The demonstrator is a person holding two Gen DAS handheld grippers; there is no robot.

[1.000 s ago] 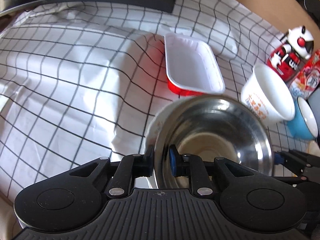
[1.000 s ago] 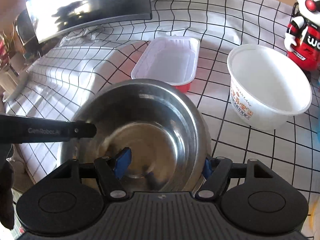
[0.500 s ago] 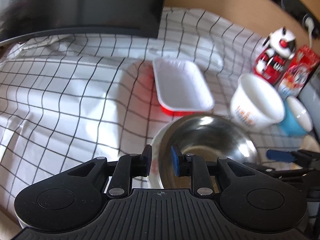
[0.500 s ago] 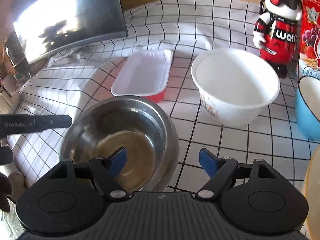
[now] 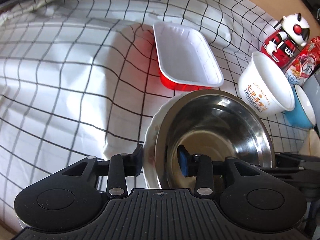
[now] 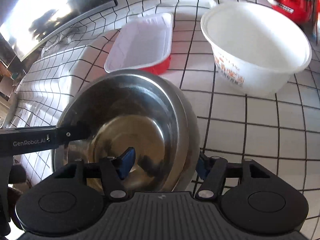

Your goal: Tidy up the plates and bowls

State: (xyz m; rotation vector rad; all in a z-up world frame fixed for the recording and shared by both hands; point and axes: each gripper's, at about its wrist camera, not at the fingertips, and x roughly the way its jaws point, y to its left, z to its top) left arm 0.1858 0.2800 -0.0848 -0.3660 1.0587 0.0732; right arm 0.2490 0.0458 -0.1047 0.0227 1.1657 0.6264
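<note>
1. The steel bowl (image 5: 218, 132) now sits nested inside a white floral bowl (image 5: 150, 140), near the front edge of the checked tablecloth (image 5: 60, 80); only a crescent of the white rim shows on the stack's left side
2. The left gripper (image 5: 162, 160) has just been opening: a second ago it pinched the bowl rim tightly, and now its fingers straddle both rims with a visible gap at the inner blue pad, so it no longer clamps anything
3. The right gripper (image 6: 164, 165) opened wide half a second ago and has just been closing again; one finger is inside the steel bowl and the other outside the stack's right wall, but whether the pads press cannot be told
4. Judged from this, the nesting step looks done on the left side, and the right side may be steadying or retaking the stack
5. Not yet sorted: the red tray (image 5: 188, 58) just behind the stack, the white paper bowl (image 6: 256, 46) towards the right edge, and a blue cup (image 5: 300, 110) beyond it
</note>
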